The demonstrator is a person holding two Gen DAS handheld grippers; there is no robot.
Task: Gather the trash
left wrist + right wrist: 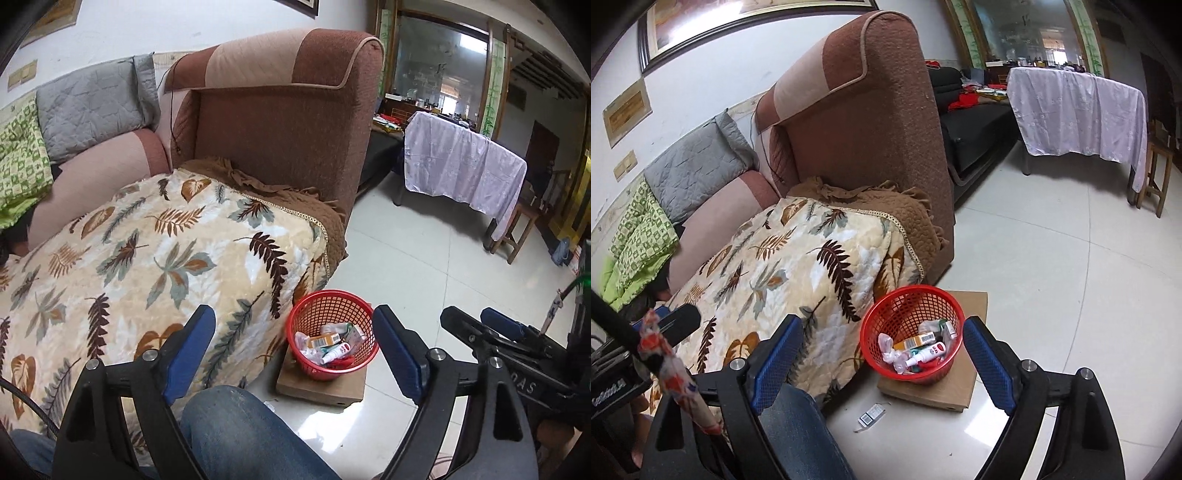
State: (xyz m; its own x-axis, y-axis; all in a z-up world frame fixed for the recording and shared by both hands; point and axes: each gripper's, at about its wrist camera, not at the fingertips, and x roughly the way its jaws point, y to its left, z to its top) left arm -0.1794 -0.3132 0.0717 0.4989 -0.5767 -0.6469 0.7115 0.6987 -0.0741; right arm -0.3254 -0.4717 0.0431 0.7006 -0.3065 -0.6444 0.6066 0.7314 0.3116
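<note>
Sofa (871, 122): the one big brown piece; we see a leaf-print blanket (155, 258) spread over its seat, with nothing on it that looks like trash.
Floor (1071, 295): pale tile, mostly bare around the basket.
Cardboard box (942, 391): one flat box on the floor beside the sofa, carrying the basket.
Red basket (908, 306): one mesh basket on the box, already holding the collected trash (916, 350): we count roughly six pieces, among them a small orange carton, a white spray bottle and some crumpled clear wrap.
Left tool (295, 354): fingers spread wide apart, gripping nothing, hovering above a denim-clad knee (236, 424).
Right tool (882, 365): fingers likewise wide apart and empty, aimed toward the basket.
Stray scrap (871, 414): one small barcoded piece flat on the floor, just in front of the box; we judge it the last item.
Doing it well: we would lower the right tool onto the scrap, pinch it by an edge since it lies flat, then release only once over the basket.
</note>
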